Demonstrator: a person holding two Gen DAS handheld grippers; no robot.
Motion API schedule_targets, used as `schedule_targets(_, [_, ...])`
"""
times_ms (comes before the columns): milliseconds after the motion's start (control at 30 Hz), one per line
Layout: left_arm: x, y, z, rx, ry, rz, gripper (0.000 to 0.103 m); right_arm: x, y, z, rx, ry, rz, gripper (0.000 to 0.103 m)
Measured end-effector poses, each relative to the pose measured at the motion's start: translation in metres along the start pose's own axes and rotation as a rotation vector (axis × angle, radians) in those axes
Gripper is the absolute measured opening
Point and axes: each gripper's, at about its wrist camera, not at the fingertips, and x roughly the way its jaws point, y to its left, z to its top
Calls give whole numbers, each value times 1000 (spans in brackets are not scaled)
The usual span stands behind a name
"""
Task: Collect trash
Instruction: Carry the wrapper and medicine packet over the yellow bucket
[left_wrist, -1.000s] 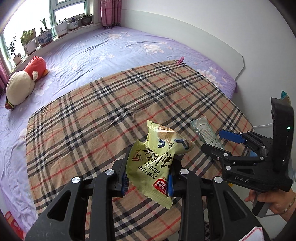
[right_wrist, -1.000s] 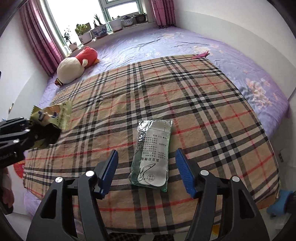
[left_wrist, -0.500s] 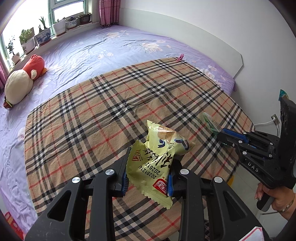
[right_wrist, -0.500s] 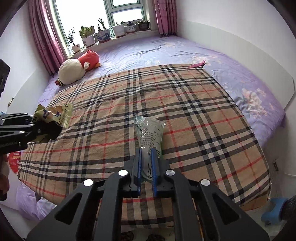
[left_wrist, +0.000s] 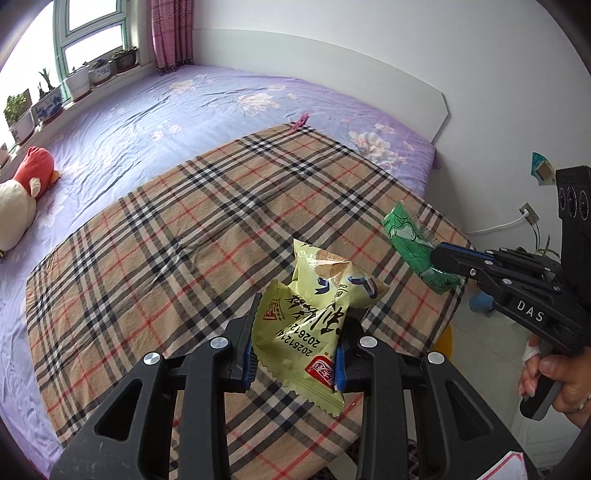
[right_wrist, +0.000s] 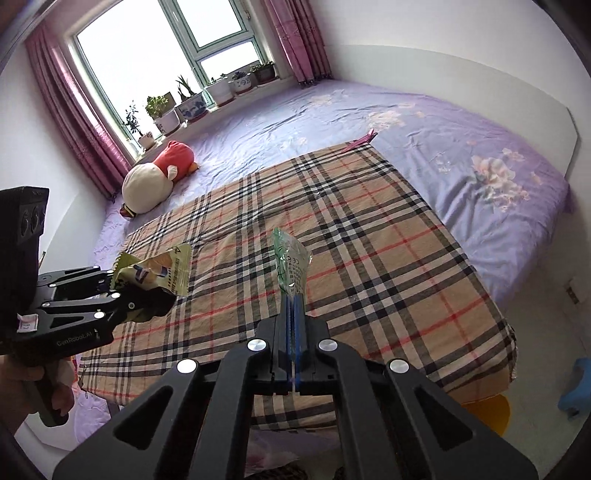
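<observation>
On the left, our left tool (left_wrist: 295, 350) is clamped on the yellow snack wrapper (left_wrist: 310, 325), which hangs clear above the plaid blanket (left_wrist: 184, 229) on the bed. We judge the grip sound but low on the packet, so we should keep the squeeze steady and avoid swinging it. Moving right, our right tool (right_wrist: 294, 314) has its blue pads pressed together on one end of the green plastic packet (right_wrist: 290, 258), which stands up from the pads, lifted off the blanket. That film looks thin and slick, so a jerk could let it slip. No bin shows in either view; we should carry both pieces level and together, keeping the two tools apart so the wrappers do not snag.
</observation>
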Motion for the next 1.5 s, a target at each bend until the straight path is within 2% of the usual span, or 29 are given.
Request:
schedule_targets(167, [8, -37, 11, 110, 4, -74, 31, -32, -26, -1, 59, -38, -9, 1])
schedule_targets(367, [22, -100, 26, 263, 21, -171, 31, -77, -71, -19, 142, -76, -50, 2])
schedule_targets(667, [51, -217, 29, 486, 76, -352, 31, -144, -154, -78, 307, -99, -174, 2])
schedule_targets(867, [87, -291, 16, 619, 153, -458, 31, -164, -204, -122, 413, -77, -246, 2])
schedule_targets(1100, [151, -344, -9, 723, 271, -499, 31, -143, -260, -174, 498, -14, -237, 2])
schedule_targets(1300, [228, -363, -38, 774, 385, -462, 31, -89, -304, -218, 538, 70, -198, 2])
schedule_targets(1500, [297, -376, -70, 857, 464, -410, 31, -30, -345, -254, 593, 139, -162, 2])
